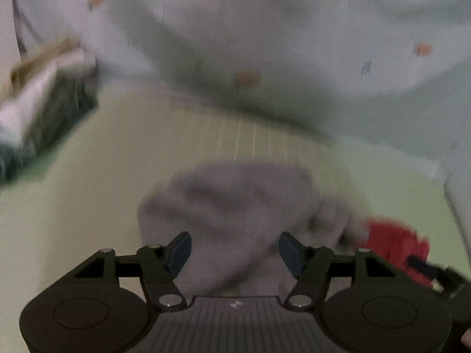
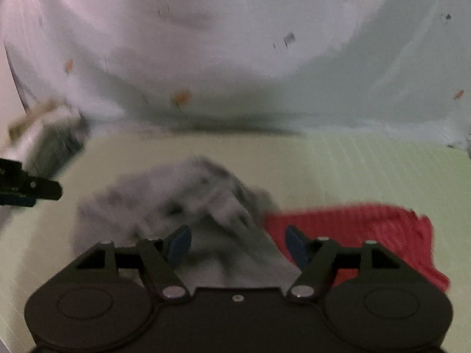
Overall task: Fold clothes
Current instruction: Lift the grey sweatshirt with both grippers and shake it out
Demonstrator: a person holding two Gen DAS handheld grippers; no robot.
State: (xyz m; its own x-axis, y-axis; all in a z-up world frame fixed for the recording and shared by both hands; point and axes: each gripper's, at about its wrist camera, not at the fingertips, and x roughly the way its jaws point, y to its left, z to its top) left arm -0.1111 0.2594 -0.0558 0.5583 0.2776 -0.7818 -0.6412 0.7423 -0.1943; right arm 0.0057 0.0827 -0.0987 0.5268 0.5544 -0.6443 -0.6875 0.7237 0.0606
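The grey garment lies crumpled on the pale green sheet, and it serves here as the landmark. Both grippers point down at it from its near side, probably because the next step of folding is to take it up by an edge or corner. The left gripper has its blue pads wide apart; the grey cloth shows in the gap between them and runs under the tool's body, but the pads do not press on it, so nothing is held. The right gripper is likewise spread, with a flat grey flap of the garment in its gap and no pad closed on it. A red cloth lies touching the garment's right edge, partly tucked beside it, so a grab there could catch both fabrics. Beyond the garment, well apart, a white blanket with small orange prints is heaped along the far side of the sheet. Off to the garment's far left sits a stack of folded clothes, likely finished pieces. Both views are blurred, so the garment's kind and its edges cannot be made out.
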